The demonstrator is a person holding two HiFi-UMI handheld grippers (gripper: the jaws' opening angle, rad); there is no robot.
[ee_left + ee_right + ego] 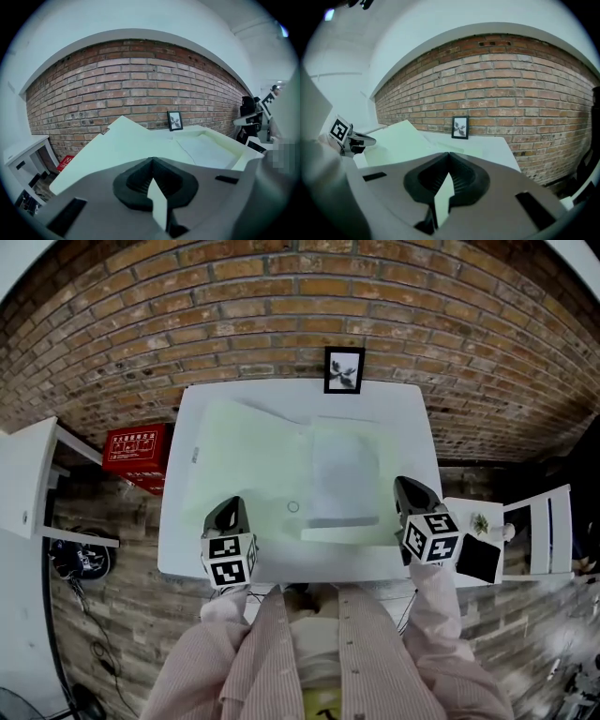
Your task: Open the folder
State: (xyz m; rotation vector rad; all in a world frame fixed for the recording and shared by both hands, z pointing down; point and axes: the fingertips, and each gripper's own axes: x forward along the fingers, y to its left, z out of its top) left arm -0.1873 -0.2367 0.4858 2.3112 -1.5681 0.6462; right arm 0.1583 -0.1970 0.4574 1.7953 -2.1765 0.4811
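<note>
Head view looks steeply down onto left gripper (225,509) and right gripper (412,486); their close views share the framed picture (175,121) ahead

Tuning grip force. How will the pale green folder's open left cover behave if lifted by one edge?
The left cover looks like thin sheet, its far corner raised off the table: it probably bows and is light. The right half has raised walls and holds papers, so it is likely stiffer and heavier. Smooth on smooth, it may slide.

Count: 1 pale green flat folder (248,460), 1 white square table (408,427), 1 black-framed picture (344,369), 1 red box (138,451), 2 grippers: left gripper (228,504), right gripper (405,484).
</note>
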